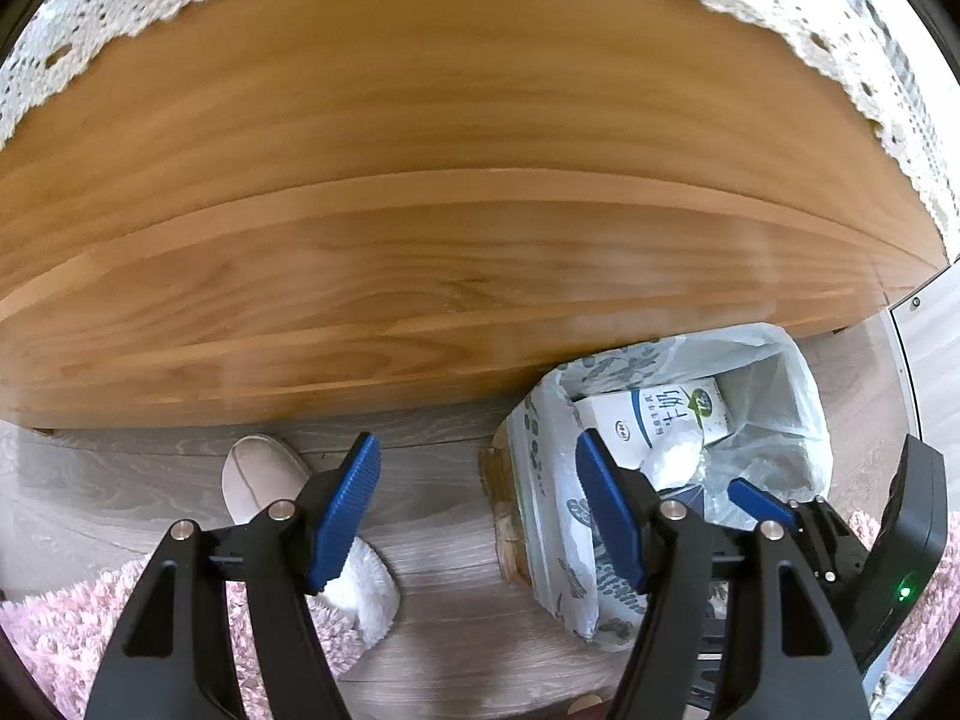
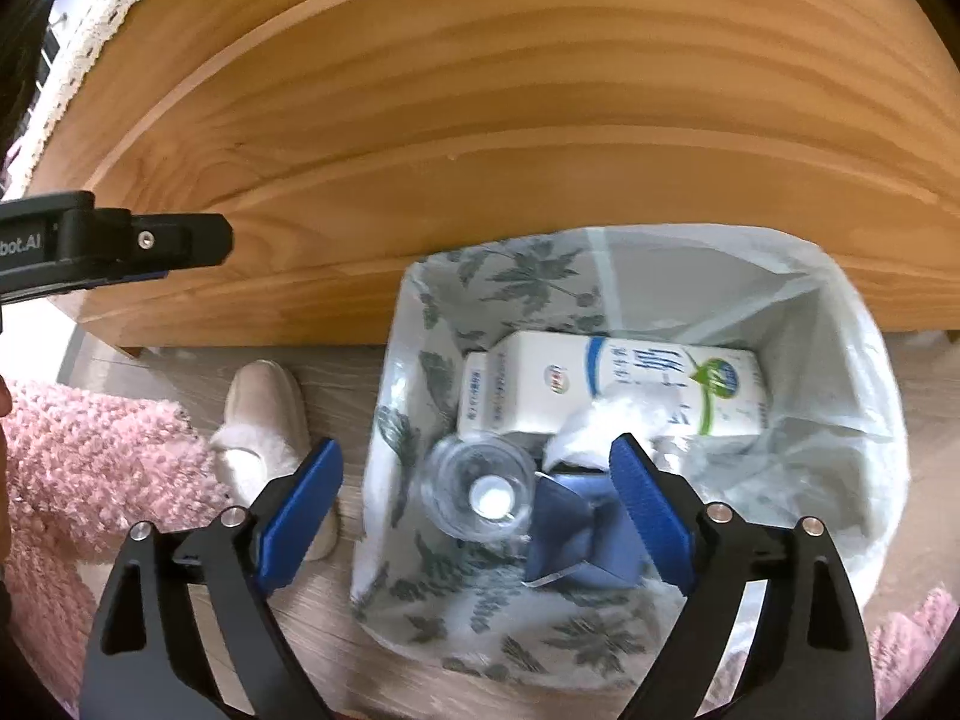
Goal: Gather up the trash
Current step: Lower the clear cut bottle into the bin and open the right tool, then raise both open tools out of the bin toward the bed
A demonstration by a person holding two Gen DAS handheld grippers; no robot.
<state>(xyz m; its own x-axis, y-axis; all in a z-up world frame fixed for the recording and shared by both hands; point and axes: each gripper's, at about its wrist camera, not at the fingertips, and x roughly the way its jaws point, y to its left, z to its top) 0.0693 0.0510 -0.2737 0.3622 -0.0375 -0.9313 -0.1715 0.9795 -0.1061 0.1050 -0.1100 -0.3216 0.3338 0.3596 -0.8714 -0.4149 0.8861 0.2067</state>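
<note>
Wooden surface point(image 1: 420, 210), lace cloth point(image 1: 840, 18) along its far edge; fleece-lined slipper point(image 2: 264, 414); pink shaggy rug point(image 2: 90, 450); grey wood-grain floor point(image 1: 450, 540).

Bin mouth point(image 2: 840, 276) open from above; wooden tabletop edge point(image 2: 480, 228) overhanging far rim, slipper point(image 2: 264, 414) beside it.

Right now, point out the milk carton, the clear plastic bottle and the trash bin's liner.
milk carton point(image 2: 612, 387): right wrist view, on its white printed side.
clear plastic bottle point(image 2: 480, 495): right wrist view, on its transparent shoulder.
liner point(image 2: 840, 324): right wrist view, on the bag's far inner wall.
</note>
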